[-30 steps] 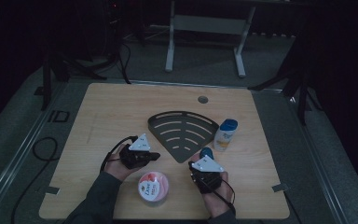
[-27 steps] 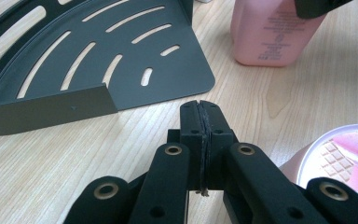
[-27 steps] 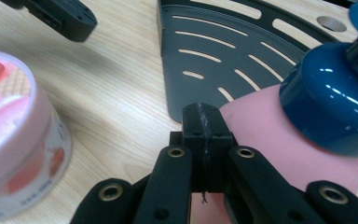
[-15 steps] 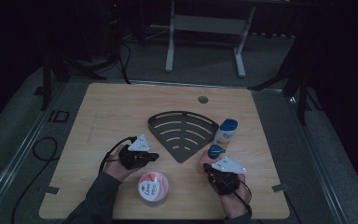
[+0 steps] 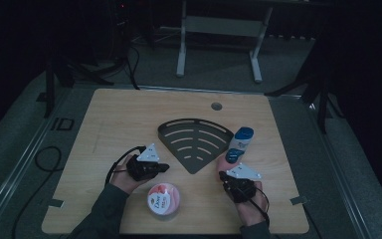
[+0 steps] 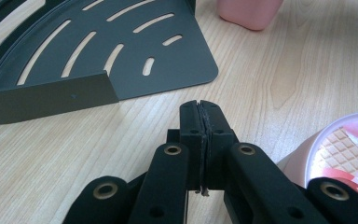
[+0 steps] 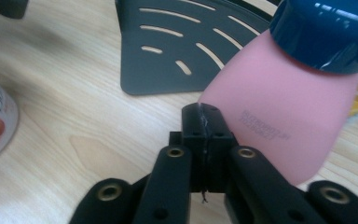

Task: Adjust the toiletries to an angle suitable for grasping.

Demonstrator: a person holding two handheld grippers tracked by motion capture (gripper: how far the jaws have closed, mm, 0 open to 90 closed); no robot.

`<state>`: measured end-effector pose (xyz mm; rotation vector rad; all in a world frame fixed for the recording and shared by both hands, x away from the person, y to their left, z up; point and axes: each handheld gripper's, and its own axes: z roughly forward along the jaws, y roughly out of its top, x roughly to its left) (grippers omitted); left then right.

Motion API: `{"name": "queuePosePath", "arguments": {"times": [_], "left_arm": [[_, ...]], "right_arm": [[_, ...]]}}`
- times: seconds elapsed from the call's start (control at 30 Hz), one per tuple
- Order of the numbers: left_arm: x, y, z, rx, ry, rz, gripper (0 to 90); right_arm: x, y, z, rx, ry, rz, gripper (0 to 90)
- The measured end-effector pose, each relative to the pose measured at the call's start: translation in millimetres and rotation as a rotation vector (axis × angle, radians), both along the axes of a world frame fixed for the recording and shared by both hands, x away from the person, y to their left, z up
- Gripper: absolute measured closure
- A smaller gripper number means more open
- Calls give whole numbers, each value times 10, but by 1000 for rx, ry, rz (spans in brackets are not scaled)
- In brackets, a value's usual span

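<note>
Both the left gripper (image 6: 200,105) and the right gripper (image 7: 200,109) are seen with jaws pressed together, nothing held. The pink bottle (image 7: 279,121) stands just beside the right jaws, before the corner shelf (image 7: 186,56). It may be toppled if nudged while the jaws are closed.

My matt black plastic jaws hover over the pale, smooth wood-grain table (image 6: 270,79); beside them the matt dark-grey slotted metal corner shelf (image 6: 121,51) and the matt pink plastic bottle (image 7: 279,126) with its glossy blue cap (image 7: 326,32).
</note>
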<state>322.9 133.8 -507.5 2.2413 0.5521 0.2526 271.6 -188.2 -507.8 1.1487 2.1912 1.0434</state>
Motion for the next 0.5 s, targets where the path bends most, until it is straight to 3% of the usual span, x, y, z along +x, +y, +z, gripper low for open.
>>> {"name": "queuePosePath", "arguments": {"times": [0.27, 0.5], "left_arm": [[0, 11, -5, 0, 1, 3, 889], [5, 31, 3, -4, 1, 8, 889]], "right_arm": [[114, 4, 0, -37, -20, -47, 900], [213, -68, 7, -40, -14, -53, 900]]}}
